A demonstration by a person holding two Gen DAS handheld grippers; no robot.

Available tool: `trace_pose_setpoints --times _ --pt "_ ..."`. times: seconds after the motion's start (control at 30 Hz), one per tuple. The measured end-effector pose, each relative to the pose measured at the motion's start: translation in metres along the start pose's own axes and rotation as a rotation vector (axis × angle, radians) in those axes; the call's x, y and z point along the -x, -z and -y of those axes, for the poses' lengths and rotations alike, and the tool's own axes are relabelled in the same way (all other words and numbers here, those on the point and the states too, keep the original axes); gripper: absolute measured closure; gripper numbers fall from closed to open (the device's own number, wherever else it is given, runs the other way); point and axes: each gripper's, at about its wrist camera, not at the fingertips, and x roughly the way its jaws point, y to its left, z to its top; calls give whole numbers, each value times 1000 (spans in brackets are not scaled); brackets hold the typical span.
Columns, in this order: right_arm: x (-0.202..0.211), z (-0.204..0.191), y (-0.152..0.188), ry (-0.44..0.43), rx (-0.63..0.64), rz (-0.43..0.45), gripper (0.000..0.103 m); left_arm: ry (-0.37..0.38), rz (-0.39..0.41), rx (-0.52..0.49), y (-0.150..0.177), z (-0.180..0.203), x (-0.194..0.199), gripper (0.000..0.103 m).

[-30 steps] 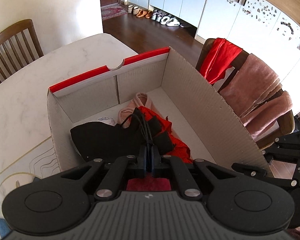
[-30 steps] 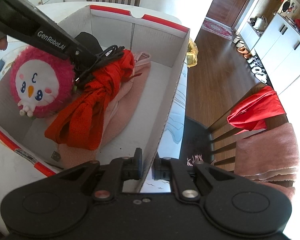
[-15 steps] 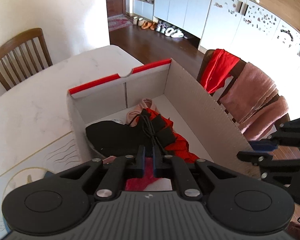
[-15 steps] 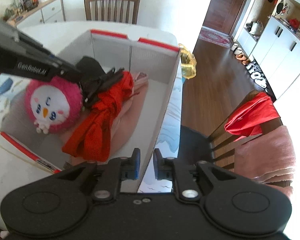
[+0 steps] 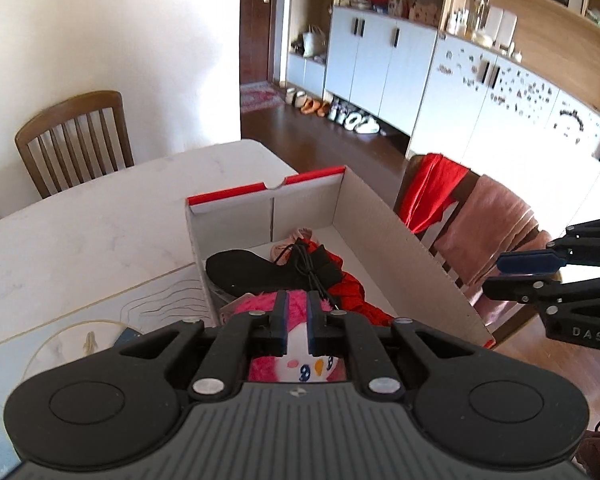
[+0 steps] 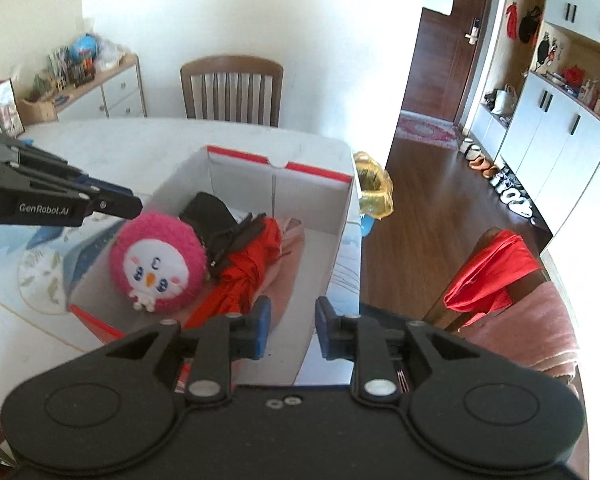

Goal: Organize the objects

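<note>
Where clothes lie, the box (image 6: 342, 216) holds a plush (image 6: 158, 266)

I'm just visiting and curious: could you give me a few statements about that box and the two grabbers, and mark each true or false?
1. The pink plush lies inside the box. True.
2. The left gripper holds the plush. False: it holds nothing.
3. The right gripper is open. True.
4. The box is empty apart from the plush. False: a red cloth and a black item lie beside it.
</note>
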Motion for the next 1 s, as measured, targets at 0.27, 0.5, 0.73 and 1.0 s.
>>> trace_pose_setpoints --times 0.27,0.5,0.73,1.0 --pt "29 -17 12 19 -104 71 66 22 54 -2 22 -16 25 42" --pt "45 -43 24 57 -149 113 54 70 64 -20 39 -22 42 32" --pt "56 -65 30 65 -167 157 39 96 57 -14 53 -30 54 23" --pt "64 -76 36 70 -196 204 26 110 51 -8 67 -36 66 16"
